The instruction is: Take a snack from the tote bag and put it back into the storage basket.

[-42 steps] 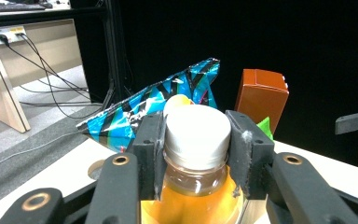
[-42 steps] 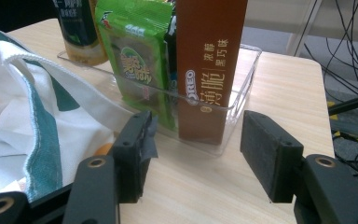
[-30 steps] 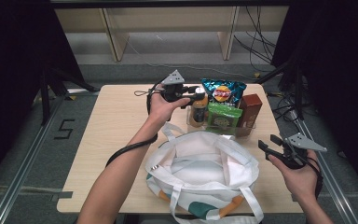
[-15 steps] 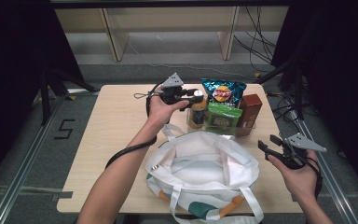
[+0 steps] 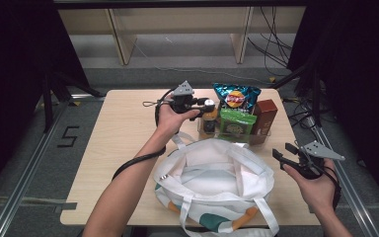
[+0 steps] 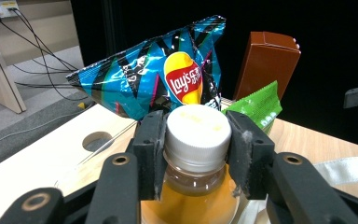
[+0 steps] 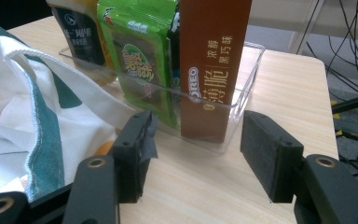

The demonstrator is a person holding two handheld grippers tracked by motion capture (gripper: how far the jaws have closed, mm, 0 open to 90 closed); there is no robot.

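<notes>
So the wooden table is the big thing here, and your white tote bag with the green and orange print sits on its near half, mouth wide open, handles flopped over the rim. I'll use that bag as the reference for everything else.

Just past the bag, on the far side, there's a clear plastic bin packed with snacks. The blue Lay's chip bag stands at the back of it, farthest from the tote. The brown Oreo box stands upright at the bin's right end, and the green snack packet sits next to it, on the side facing the tote.

The bottle with the orange-ish drink and white cap is at the bin's left end, just beyond the tote's far rim. Your left gripper has it: both pads are pressed onto the cap from either side, jaws about half closed around it. From the high view the bottle looks upright, though I can't tell if its base is off the bin floor.

Your right gripper hovers off the tote's right side, jaws spread apart with nothing between them, pointing at the Oreo box and touching neither box nor bin.
</notes>
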